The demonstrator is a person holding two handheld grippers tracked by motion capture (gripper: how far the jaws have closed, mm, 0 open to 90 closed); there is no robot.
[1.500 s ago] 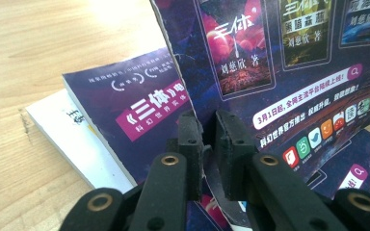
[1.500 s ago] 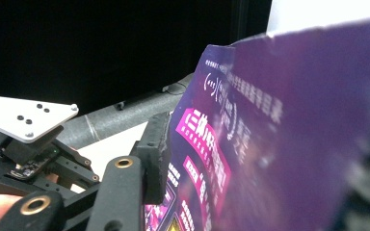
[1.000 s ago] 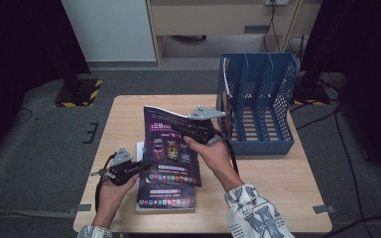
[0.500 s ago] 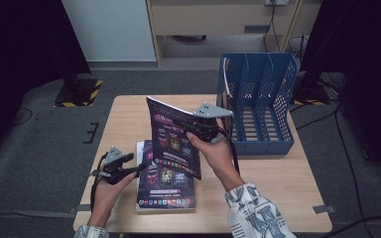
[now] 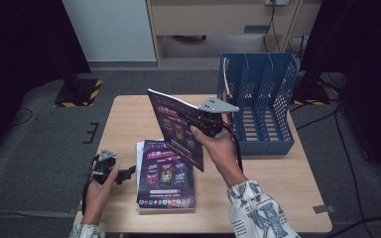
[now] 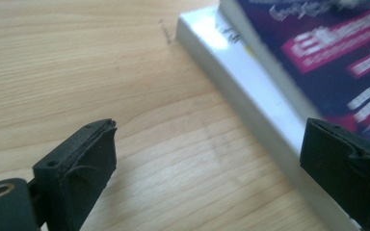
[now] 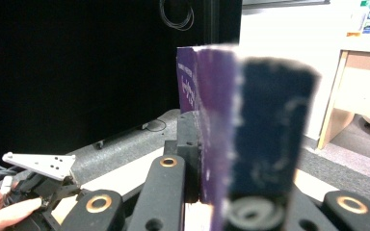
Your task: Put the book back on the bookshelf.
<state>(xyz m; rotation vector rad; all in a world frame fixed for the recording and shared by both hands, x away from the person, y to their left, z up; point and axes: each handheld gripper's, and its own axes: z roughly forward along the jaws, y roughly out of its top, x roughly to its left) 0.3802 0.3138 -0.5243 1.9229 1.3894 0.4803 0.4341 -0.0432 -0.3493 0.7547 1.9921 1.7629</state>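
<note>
Jaws of the right gripper (image 5: 204, 120) are clamped on a purple booklet (image 5: 174, 130), held upright above the counter (image 5: 278, 198), probably for filing edge-first in the blue rack (image 5: 260, 101). Left gripper (image 5: 110, 168) jaws have just been opening, nothing between them, beside the stack (image 5: 166, 174), likely having let the booklet go to the right.

Lifted magazine (image 7: 217, 125) blurred, cover unreadable
</note>
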